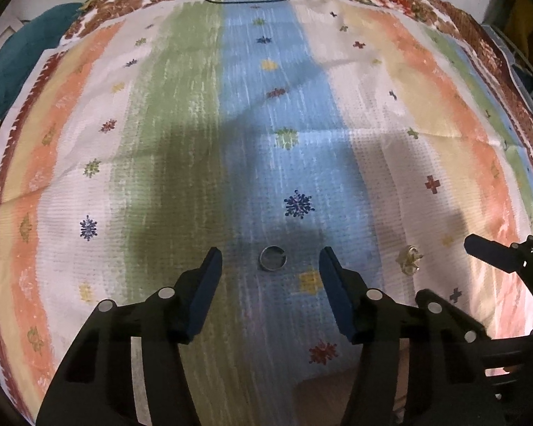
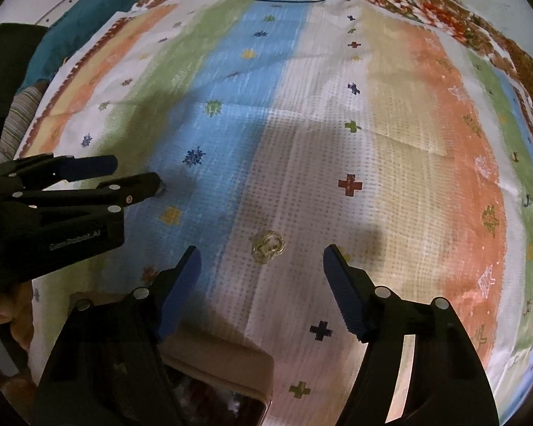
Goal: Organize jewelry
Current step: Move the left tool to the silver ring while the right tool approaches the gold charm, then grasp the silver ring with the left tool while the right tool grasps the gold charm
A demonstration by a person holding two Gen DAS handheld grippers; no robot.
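- Left gripper is spread wide with nothing in it; my silver ring lies flat on the striped cloth, straight ahead and centred between the blue fingers.
- Right gripper is likewise released, lined up on the gold ring, which sits right of the silver ring.
- Each hand is nearer its own ring.
- Silver ring looks like a thin open band with a gap; I judge it slippery and low to pinch.
- Jewelry box sits nearer me than the gold ring.

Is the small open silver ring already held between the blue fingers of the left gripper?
No, the small open silver ring lies on the striped cloth between the wide-open left gripper fingers, touching neither.
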